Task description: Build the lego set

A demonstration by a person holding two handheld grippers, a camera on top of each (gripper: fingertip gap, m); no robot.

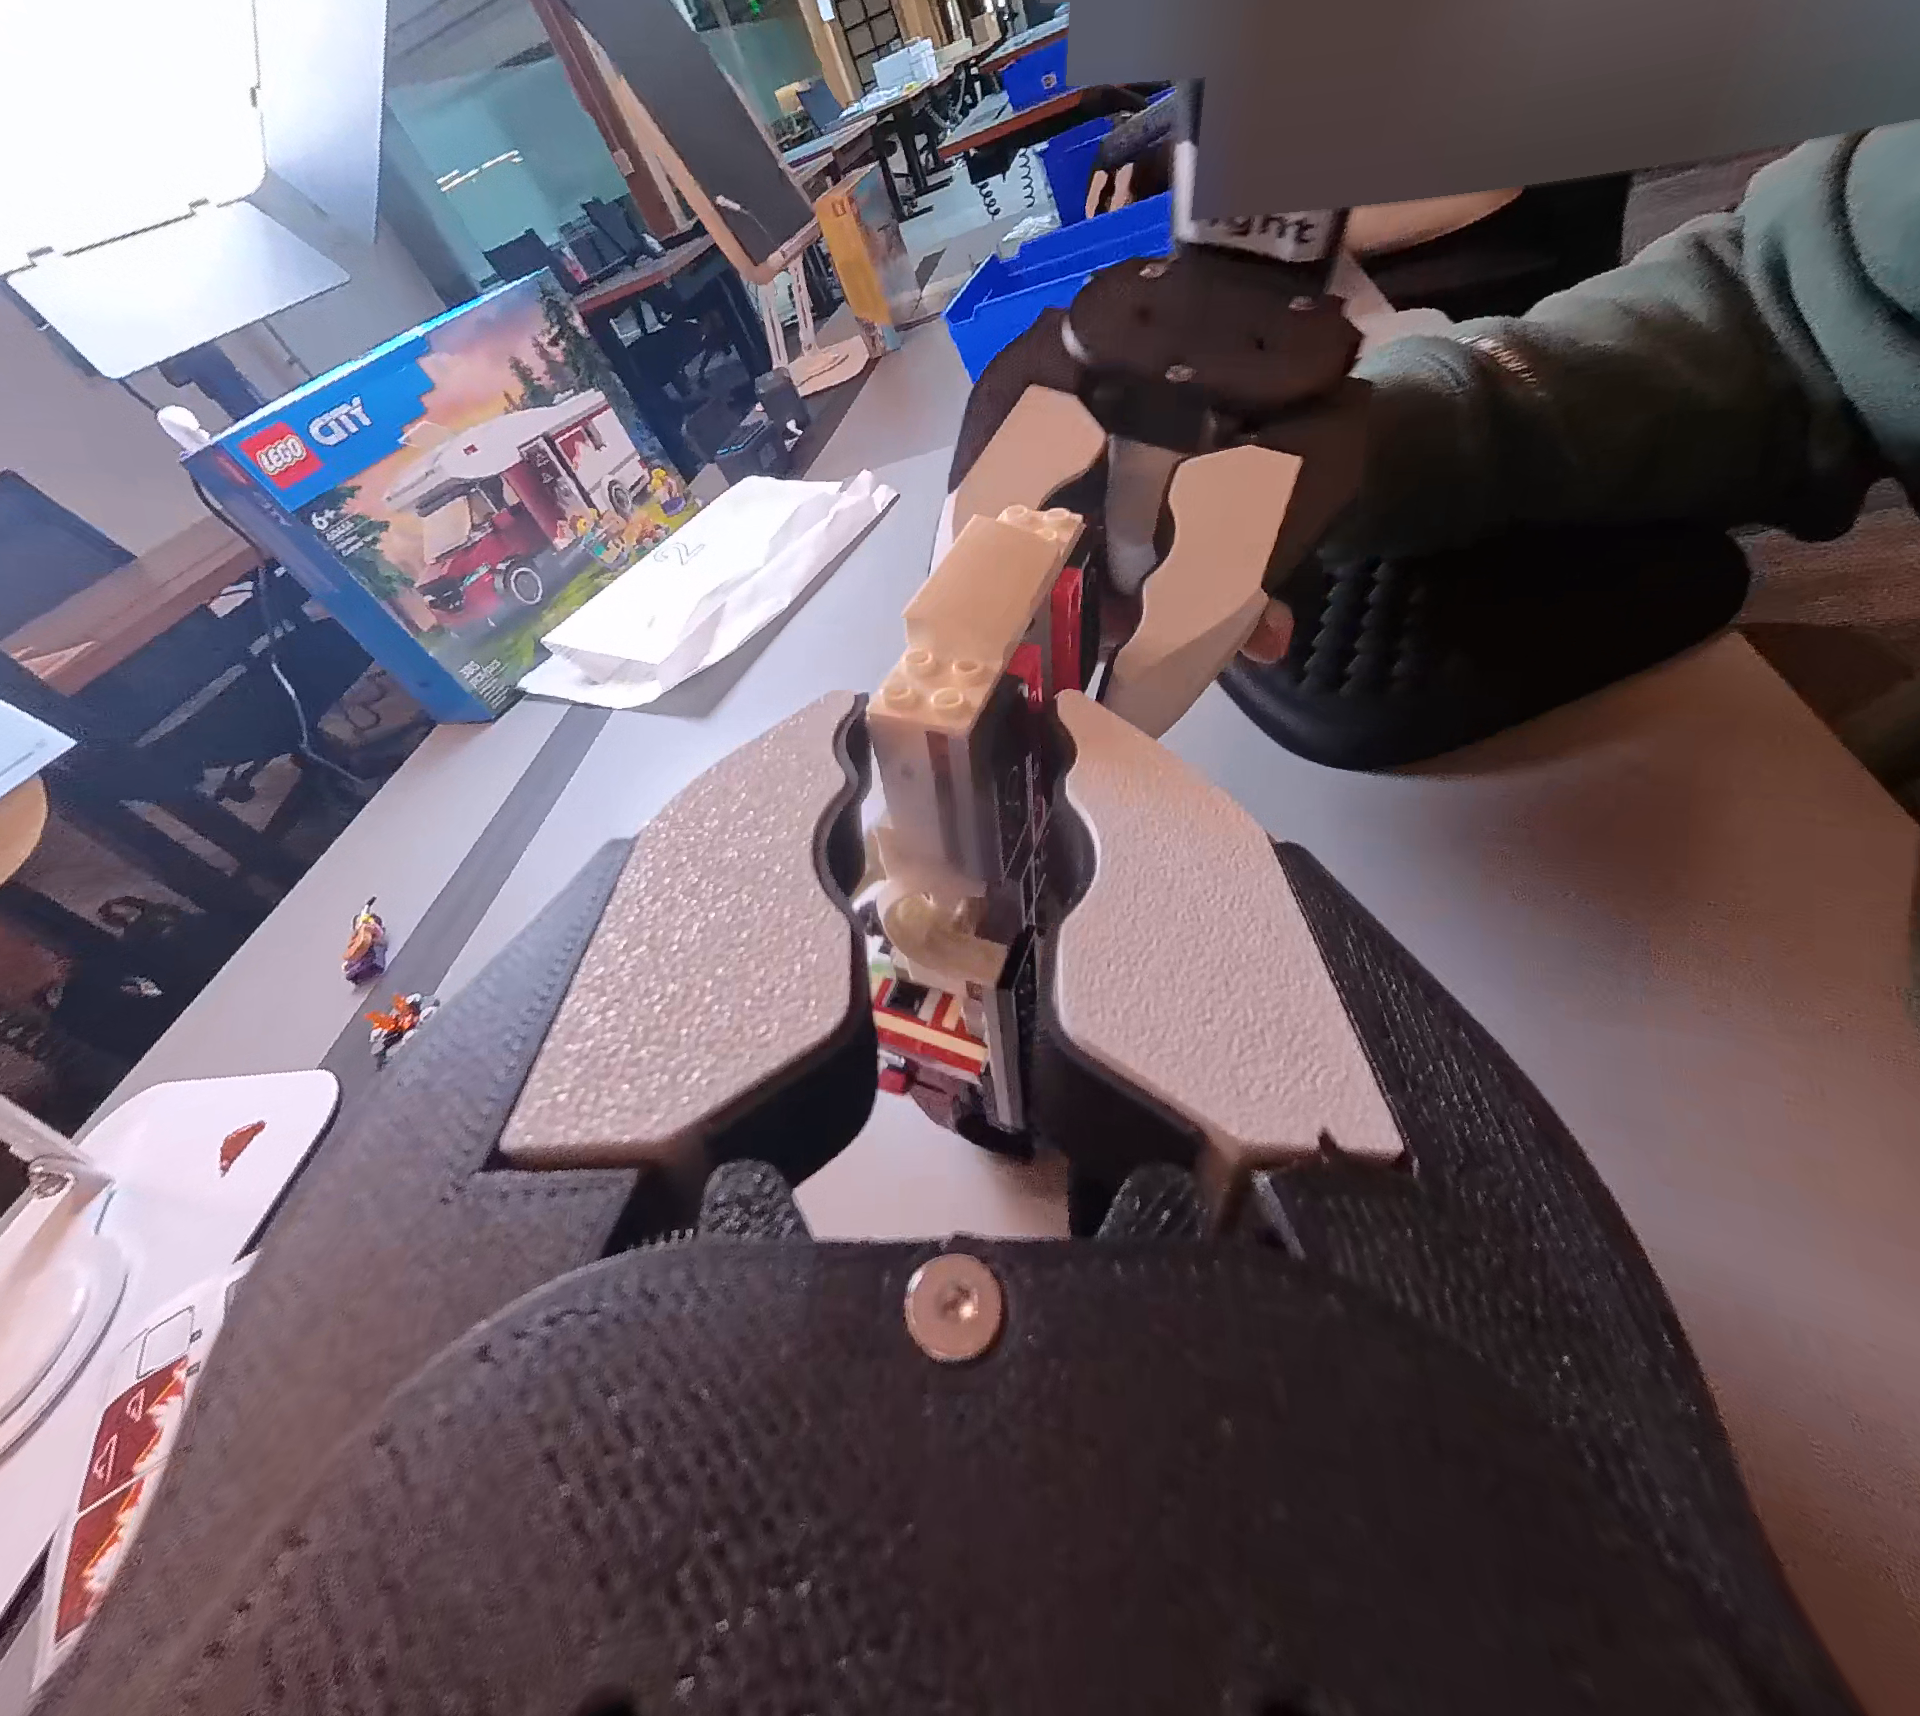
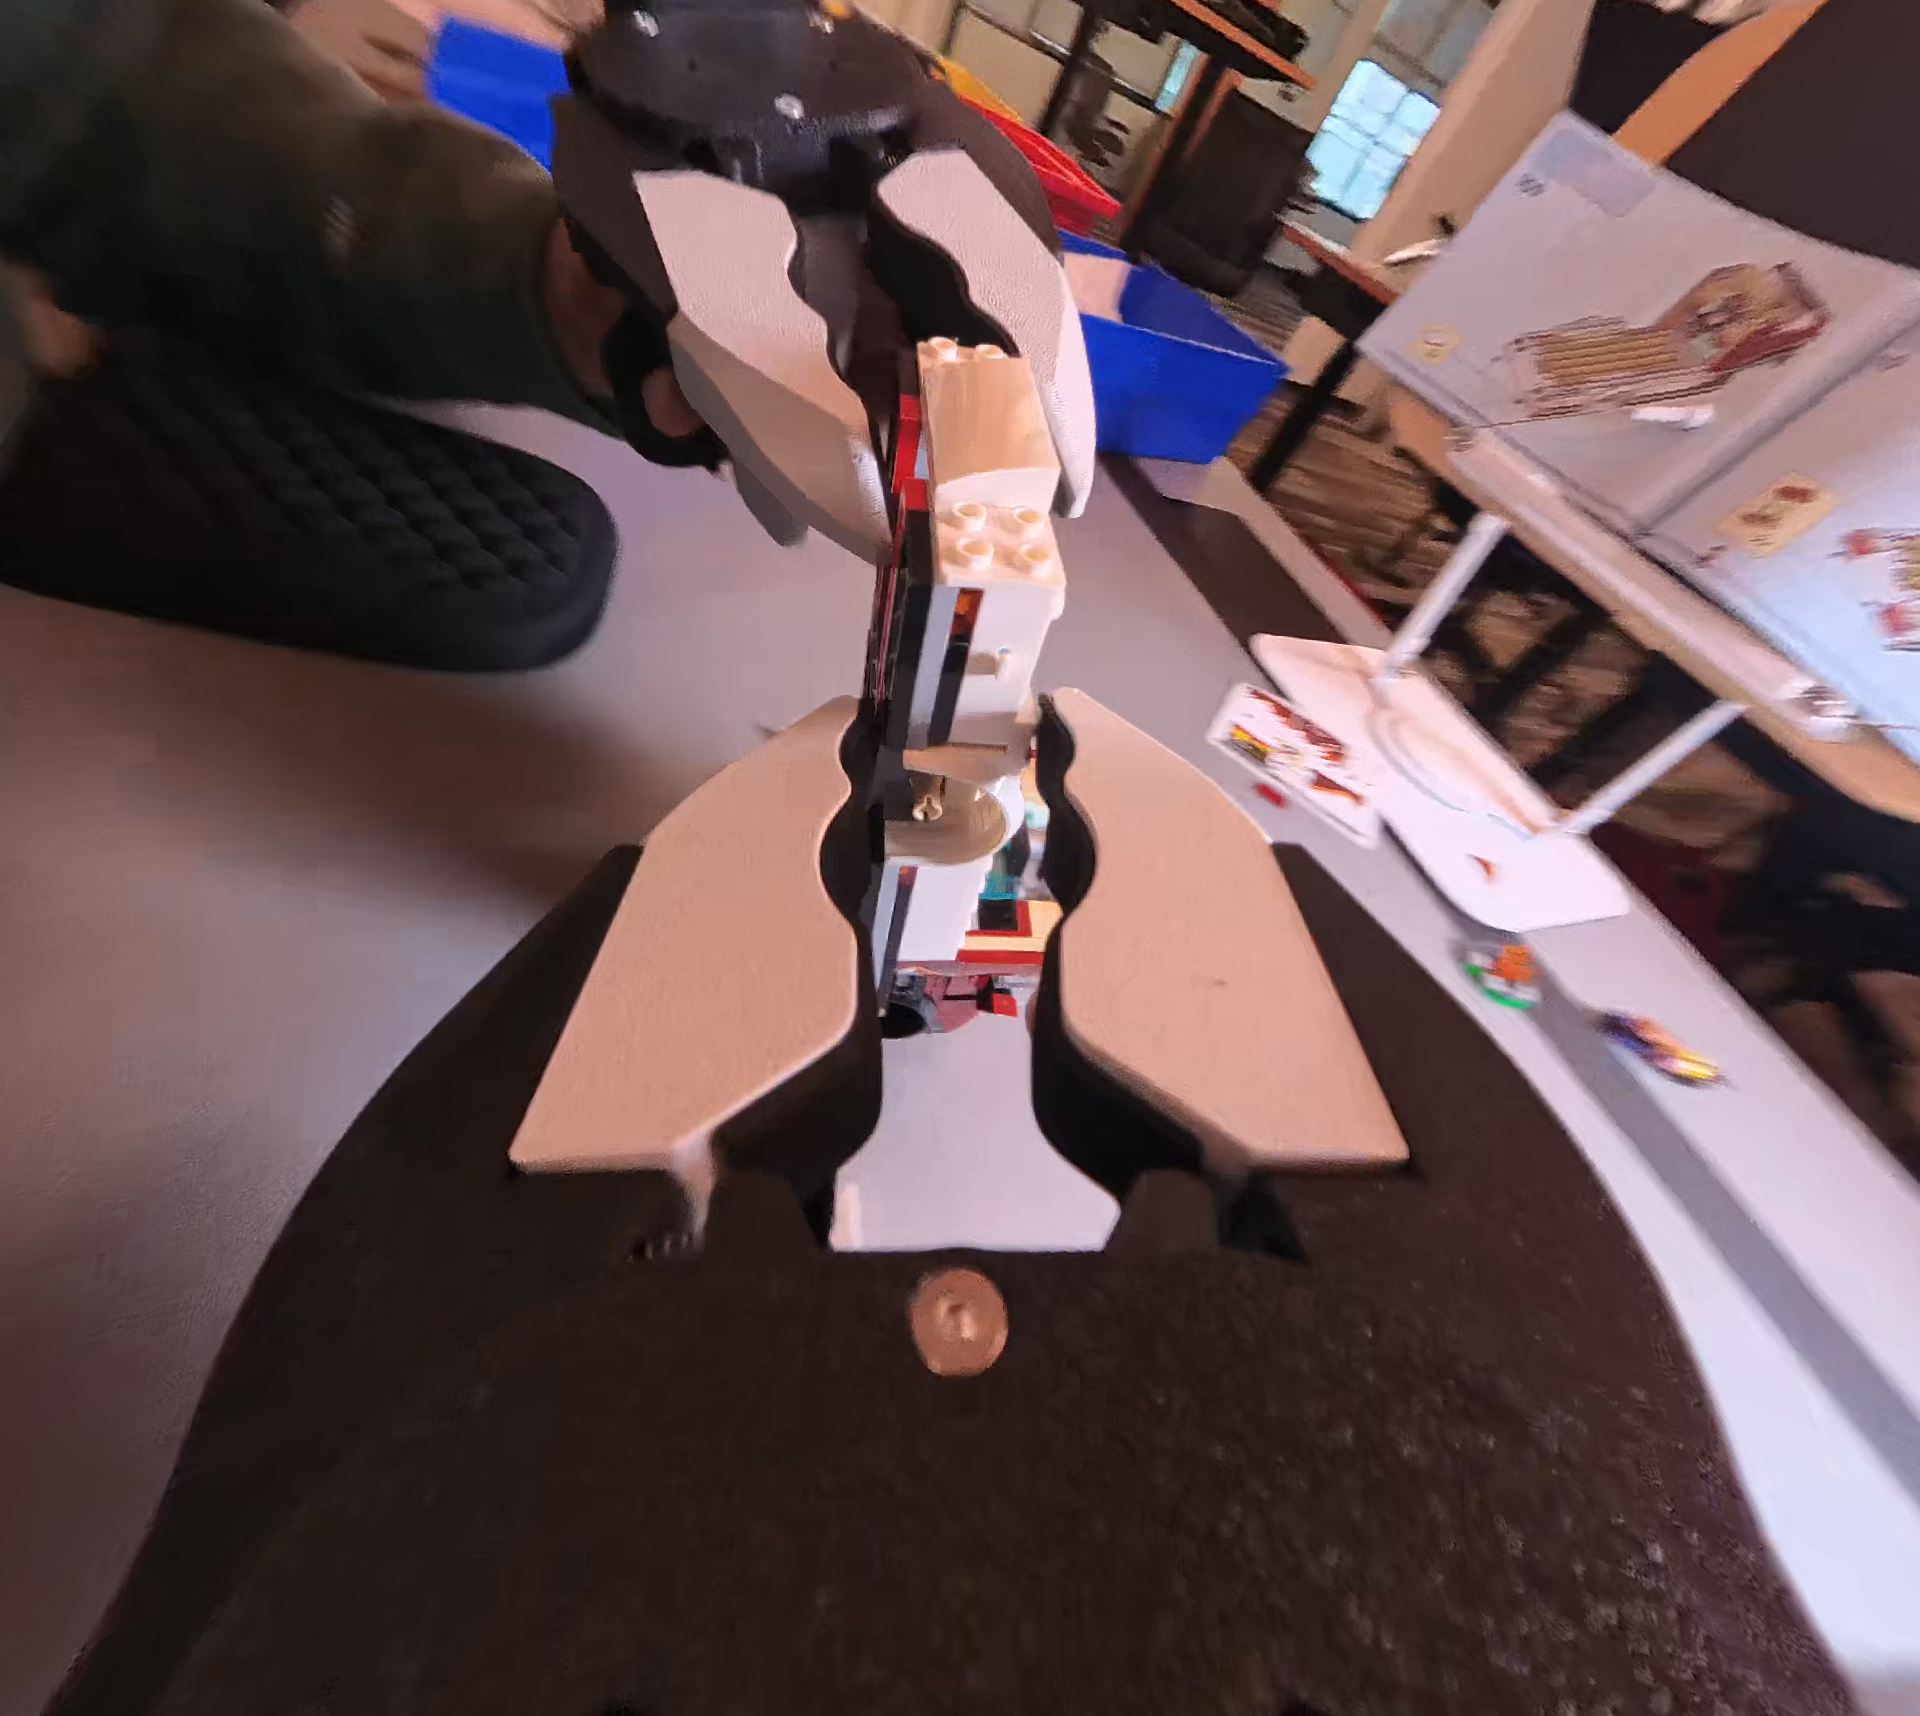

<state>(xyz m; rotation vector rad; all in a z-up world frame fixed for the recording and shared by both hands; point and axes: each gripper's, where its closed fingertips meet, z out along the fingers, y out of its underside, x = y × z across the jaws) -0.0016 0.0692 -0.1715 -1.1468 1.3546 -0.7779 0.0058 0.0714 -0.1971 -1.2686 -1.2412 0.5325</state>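
Observation:
A partly built lego camper section point(image 1: 935, 762), white with red and black parts, is held between both grippers above the grey table point(image 1: 1455, 939). My left gripper point(image 1: 961, 721) is shut on its near end in the left wrist view. My right gripper point(image 1: 1081, 617) grips the far end there, held by a gloved hand point(image 1: 1507, 440). In the right wrist view, my right gripper point(image 2: 951, 710) is shut on the section point(image 2: 997, 617) and my left gripper point(image 2: 935, 503) clamps its far end. The section's lower part is hidden between the fingers.
The lego box point(image 1: 436, 513) and a white paper bag point(image 1: 717, 586) lie at the far left. Blue bins point(image 1: 1049, 284) stand behind. Two small built pieces point(image 1: 366, 939) point(image 1: 400, 1012), a sticker sheet point(image 2: 1299, 762) and a white stand point(image 2: 1496, 845) holding the instruction booklet point(image 2: 1662, 336) sit along the table edge. The tips of both grippers are at nearly the same place.

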